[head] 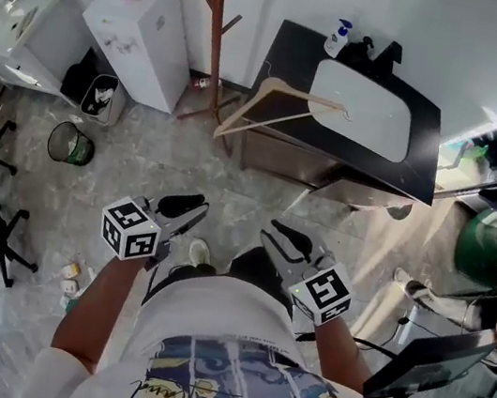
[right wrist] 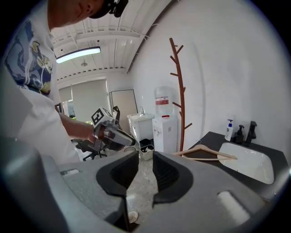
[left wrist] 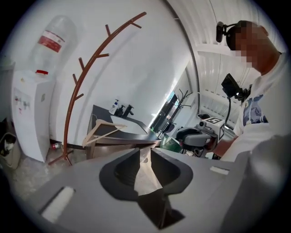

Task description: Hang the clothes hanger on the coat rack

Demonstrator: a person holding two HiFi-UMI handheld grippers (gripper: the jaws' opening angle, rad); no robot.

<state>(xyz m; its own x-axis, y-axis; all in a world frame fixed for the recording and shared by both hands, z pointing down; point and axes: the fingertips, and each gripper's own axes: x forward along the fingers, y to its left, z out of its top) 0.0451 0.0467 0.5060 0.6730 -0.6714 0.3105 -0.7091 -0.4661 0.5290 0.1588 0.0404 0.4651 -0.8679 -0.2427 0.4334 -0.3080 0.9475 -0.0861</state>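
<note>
Hanger (head: 279, 104) is flat on the black counter (head: 288, 57), left of the sink (head: 360, 108). One end sticks out past the counter's left edge. It's not on the coat rack (head: 215, 35).

The rack stands on the floor just left of the counter, between it and the water dispenser (head: 148, 37). There's a soap bottle (head: 337, 37) at the back of the sink.

Left gripper (head: 184, 211) and right gripper (head: 284, 240) are side by side over the floor, well apart from the counter and aimed toward it. Left jaws are slightly spread with nothing between them. Right jaws are also a little apart and empty.

A waste bin (head: 72, 143) sits on the floor further left.
</note>
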